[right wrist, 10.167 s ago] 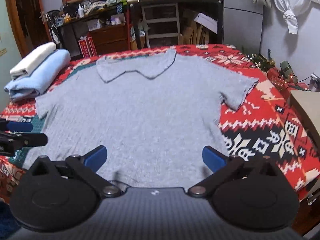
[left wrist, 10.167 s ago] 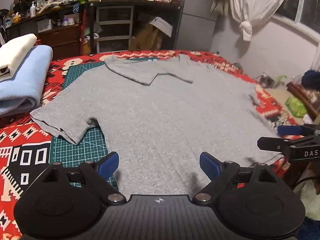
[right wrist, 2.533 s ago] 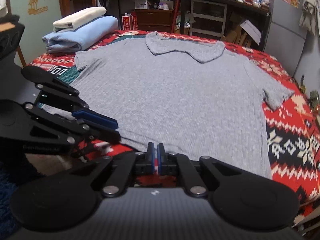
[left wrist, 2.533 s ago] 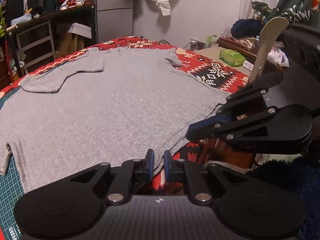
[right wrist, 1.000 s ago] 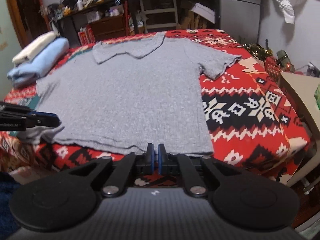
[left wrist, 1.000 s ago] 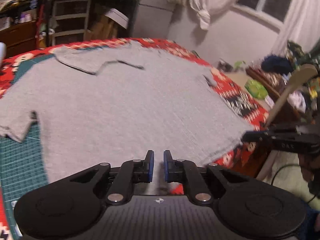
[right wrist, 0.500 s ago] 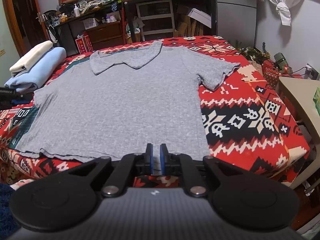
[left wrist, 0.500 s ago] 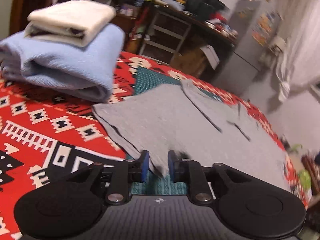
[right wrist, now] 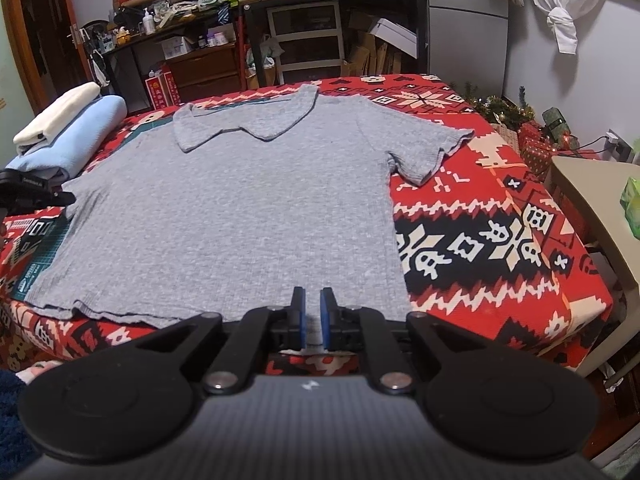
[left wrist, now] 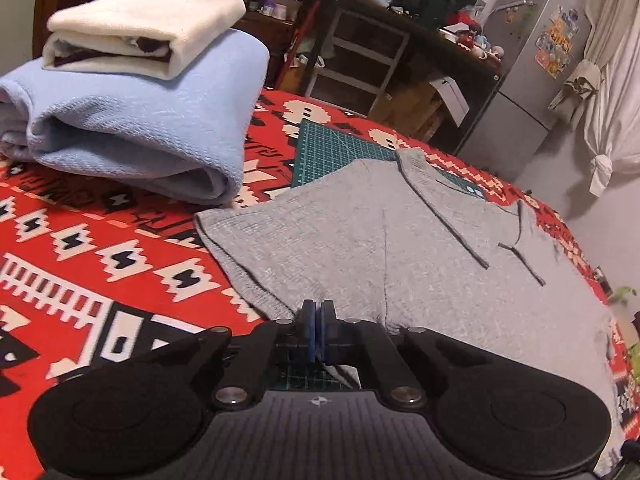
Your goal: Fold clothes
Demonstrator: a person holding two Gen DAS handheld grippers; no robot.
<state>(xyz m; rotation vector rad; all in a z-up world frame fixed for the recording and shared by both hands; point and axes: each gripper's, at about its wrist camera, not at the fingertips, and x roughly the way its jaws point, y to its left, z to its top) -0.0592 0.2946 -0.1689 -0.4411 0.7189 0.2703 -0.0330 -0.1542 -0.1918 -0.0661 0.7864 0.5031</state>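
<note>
A grey short-sleeved polo shirt (right wrist: 240,208) lies flat on the red patterned bedcover (right wrist: 480,240), collar at the far end. My right gripper (right wrist: 312,320) hovers at the shirt's near hem, right of its middle, its blue pads a narrow gap apart with grey cloth showing in the gap. In the left wrist view the same shirt (left wrist: 400,248) spreads ahead. My left gripper (left wrist: 316,328) is shut on the hem of the shirt's left sleeve, where the cloth puckers. That left gripper (right wrist: 32,196) also shows at the left edge of the right wrist view.
A folded blue blanket (left wrist: 140,132) with a folded white towel (left wrist: 140,28) on top sits left of the shirt. A green cutting mat (left wrist: 336,148) lies under the shirt's left side. A beige side table (right wrist: 592,192) stands to the right. Cluttered shelves (right wrist: 304,40) line the back wall.
My left gripper swung from the bottom hem to the left sleeve and closed on it. The right gripper's pads, shut a second ago, have parted slightly at the hem.
</note>
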